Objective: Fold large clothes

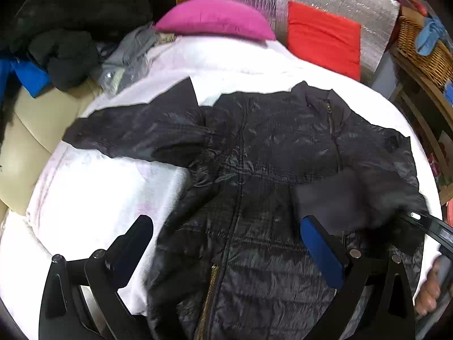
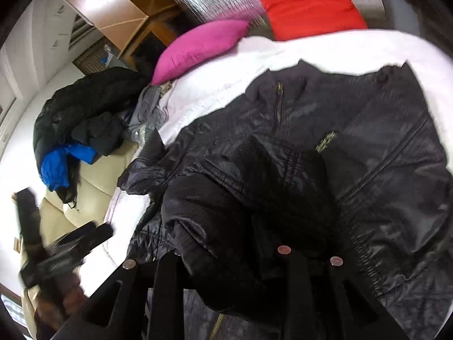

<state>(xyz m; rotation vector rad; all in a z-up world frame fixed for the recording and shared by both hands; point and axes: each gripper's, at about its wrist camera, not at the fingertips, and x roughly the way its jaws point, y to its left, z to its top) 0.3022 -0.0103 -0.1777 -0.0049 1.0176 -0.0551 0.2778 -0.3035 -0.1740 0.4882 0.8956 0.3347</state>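
Bunched around the right hand-held gripper (image 2: 226,255), the sleeve cuff (image 2: 215,215) is pinched and carried across the black puffer jacket (image 1: 254,170) at frame centre, zipped on the white bed (image 1: 99,192), folding it inward. Left hand-held gripper (image 1: 226,243) hovers wide, empty.

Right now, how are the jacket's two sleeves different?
The left sleeve lies stretched out flat to the side on the white sheet; the right sleeve is bunched up and folded in over the jacket front. The open left gripper holds nothing, while the right gripper is shut on the right sleeve. Both sleeves are the same shiny black quilted fabric.
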